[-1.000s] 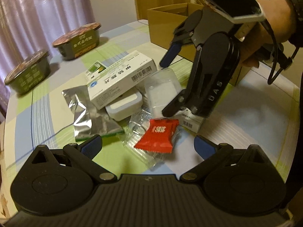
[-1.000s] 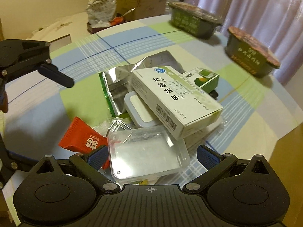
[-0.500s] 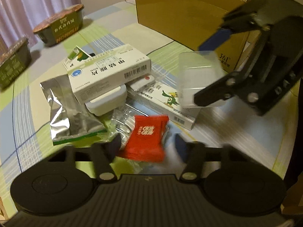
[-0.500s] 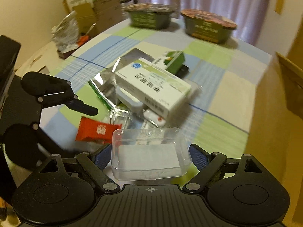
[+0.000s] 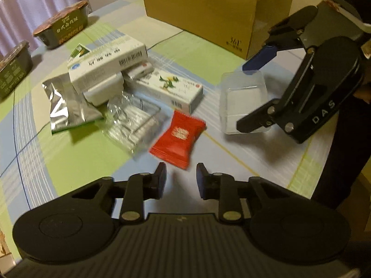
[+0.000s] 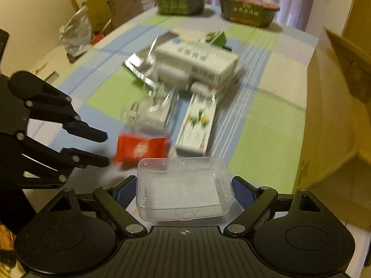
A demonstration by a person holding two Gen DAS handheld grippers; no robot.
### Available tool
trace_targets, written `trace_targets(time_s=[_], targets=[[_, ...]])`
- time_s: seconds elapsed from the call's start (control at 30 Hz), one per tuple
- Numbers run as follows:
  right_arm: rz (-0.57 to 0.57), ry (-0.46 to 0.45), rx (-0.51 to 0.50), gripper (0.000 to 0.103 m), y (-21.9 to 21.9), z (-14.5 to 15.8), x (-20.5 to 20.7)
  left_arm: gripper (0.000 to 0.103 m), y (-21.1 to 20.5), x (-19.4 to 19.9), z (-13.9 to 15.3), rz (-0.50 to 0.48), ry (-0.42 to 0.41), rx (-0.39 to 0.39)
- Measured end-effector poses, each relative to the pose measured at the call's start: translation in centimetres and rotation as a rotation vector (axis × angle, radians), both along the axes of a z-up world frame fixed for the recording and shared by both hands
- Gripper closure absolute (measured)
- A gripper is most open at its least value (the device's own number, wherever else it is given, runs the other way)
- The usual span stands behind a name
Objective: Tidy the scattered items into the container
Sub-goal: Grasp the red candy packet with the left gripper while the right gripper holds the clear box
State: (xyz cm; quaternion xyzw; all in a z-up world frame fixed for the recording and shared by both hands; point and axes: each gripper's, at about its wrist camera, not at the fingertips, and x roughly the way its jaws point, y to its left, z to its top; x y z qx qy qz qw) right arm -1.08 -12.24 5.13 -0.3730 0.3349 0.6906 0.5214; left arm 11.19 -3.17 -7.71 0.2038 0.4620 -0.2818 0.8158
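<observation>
A: From my left tongs (image 5: 180,180), what blocks the way ahead?

B: The red sachet (image 5: 178,136) lies just past the tips, with the crinkled clear wrapper (image 5: 133,120) and the bird-printed carton (image 5: 169,88) behind it.

A: And to my right?

B: The right tongs (image 6: 183,188) fill that side, clamped across a clear plastic case (image 6: 183,187). The cardboard box (image 5: 208,11) walls off the far edge.

A: Any bare worktop (image 5: 220,53)?

B: I see an open strip between the carton and the cardboard box.

Red sachet (image 5: 178,136); clear plastic case (image 6: 184,188); blue-green checked tablecloth (image 5: 69,153); brown cardboard box (image 5: 208,11).
</observation>
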Motion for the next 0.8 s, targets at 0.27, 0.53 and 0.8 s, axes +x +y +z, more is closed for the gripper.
trace_targets(time_s=[0.27,0.53,0.8], targets=[[0.028,-0.057,0.024,0.014,-1.3,-1.6,0.3,0.048,-1.5,1.9,-1.2,-0.047,-0.038,0.028],[0.052,-0.077,0.037,0.003,-1.6,-2.3,0.6,0.050,-3.6,3.8,-2.8,-0.118,-0.025,0.053],[0.078,-0.071,0.030,0.003,-1.7,-2.1,0.7,0.079,-3.5,2.6,-2.3,-0.151,0.037,0.072]])
